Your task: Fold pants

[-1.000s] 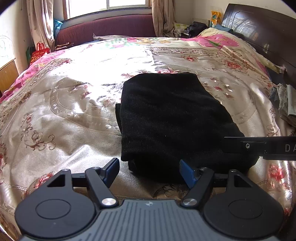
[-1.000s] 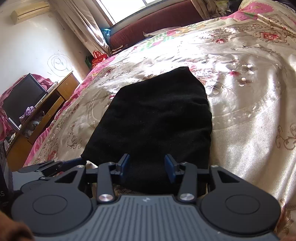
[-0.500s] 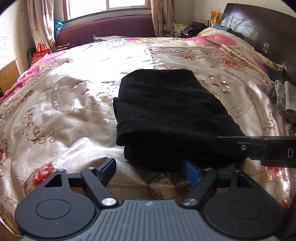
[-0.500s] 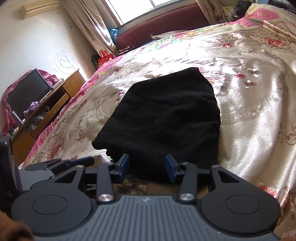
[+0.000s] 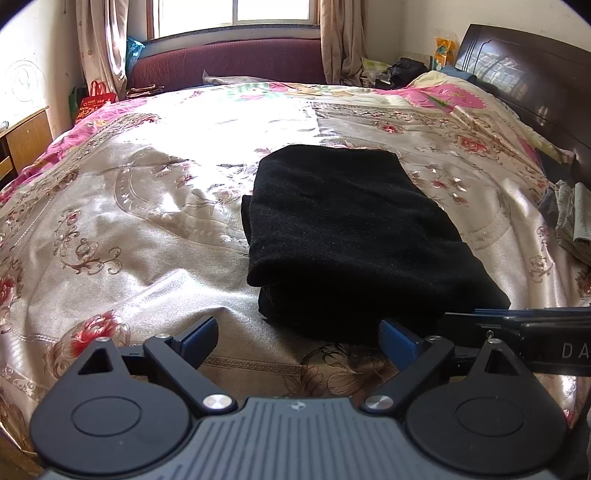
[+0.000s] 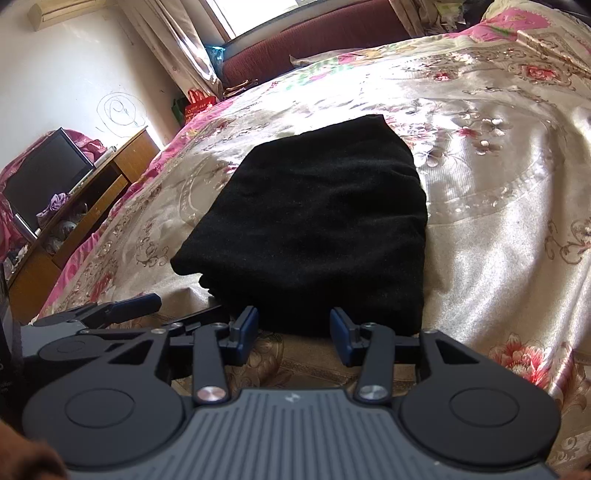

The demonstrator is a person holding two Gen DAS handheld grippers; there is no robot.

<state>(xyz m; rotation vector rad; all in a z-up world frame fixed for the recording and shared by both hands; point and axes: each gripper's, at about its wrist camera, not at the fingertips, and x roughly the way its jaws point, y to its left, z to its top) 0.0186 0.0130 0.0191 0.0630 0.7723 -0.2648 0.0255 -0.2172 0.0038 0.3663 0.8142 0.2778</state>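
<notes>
In the right wrist view alone, a television (image 6: pixel 44 173) flanks the folded pants (image 6: pixel 317 236).

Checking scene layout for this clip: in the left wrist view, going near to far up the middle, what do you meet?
Left claw → bare strip of floral bedspread → folded black pants → sunlit bedspread beyond them → maroon sofa back → window.
</notes>
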